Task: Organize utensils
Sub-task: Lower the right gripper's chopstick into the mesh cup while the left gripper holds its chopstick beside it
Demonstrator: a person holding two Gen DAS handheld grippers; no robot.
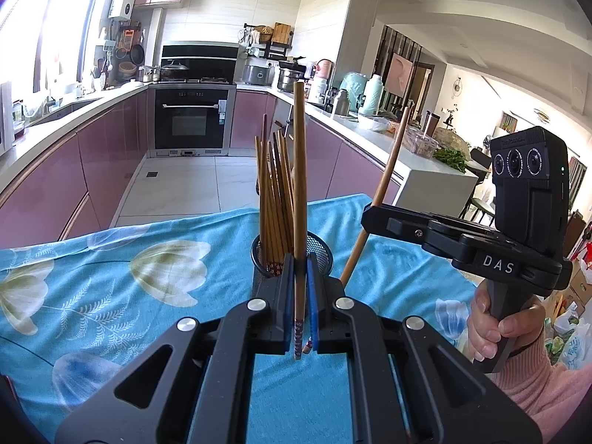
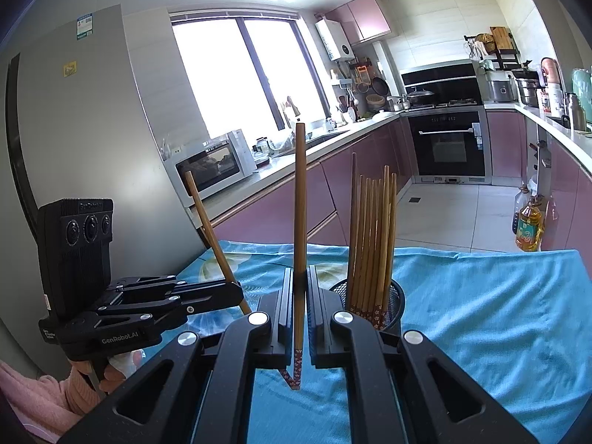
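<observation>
Left tool (image 1: 299, 270) clamps chopstick (image 1: 299, 185) before holder (image 1: 325, 255).

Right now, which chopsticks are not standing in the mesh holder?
Two: the chopstick clamped upright in the left gripper, and the chopstick clamped in the right gripper. All others stand bunched in the black mesh holder.
</observation>
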